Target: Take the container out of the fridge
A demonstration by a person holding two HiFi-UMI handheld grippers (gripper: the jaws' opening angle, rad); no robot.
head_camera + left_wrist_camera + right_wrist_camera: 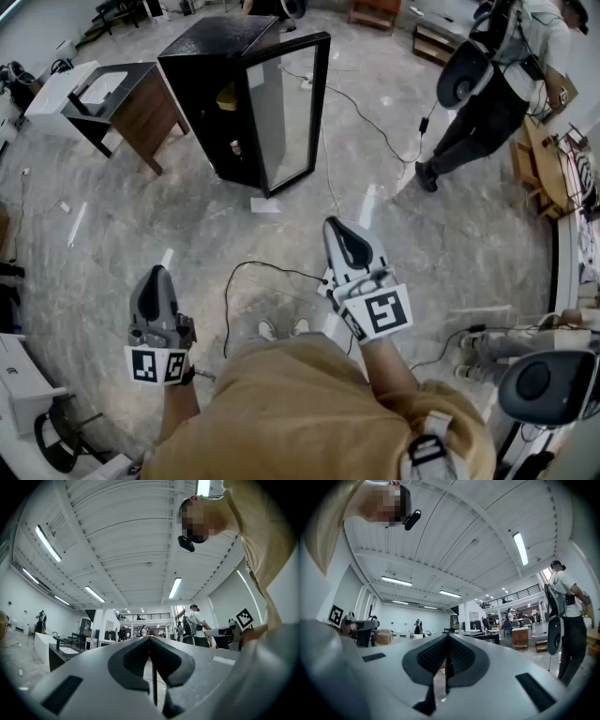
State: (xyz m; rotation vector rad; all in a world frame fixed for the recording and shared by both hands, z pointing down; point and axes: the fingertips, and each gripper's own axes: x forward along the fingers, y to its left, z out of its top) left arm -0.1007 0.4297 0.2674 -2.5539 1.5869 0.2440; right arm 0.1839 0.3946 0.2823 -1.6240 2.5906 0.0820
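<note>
Left hand-held gripper (156,274), right hand-held gripper (339,227): jaws pressed together, nothing gripped. Black fridge (211,89): door swung open, well apart.

Dark cabinet (141,111), perhaps with sink; bystander (497,89) beyond

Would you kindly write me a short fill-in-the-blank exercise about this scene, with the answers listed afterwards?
1. The black fridge stands with its glass door swung ____.
2. The left gripper and the right gripper both have their jaws ____, with nothing between them.
3. In the head view, the wooden table stands on the ____ side of the fridge.

Missing words: open; shut; left
</note>
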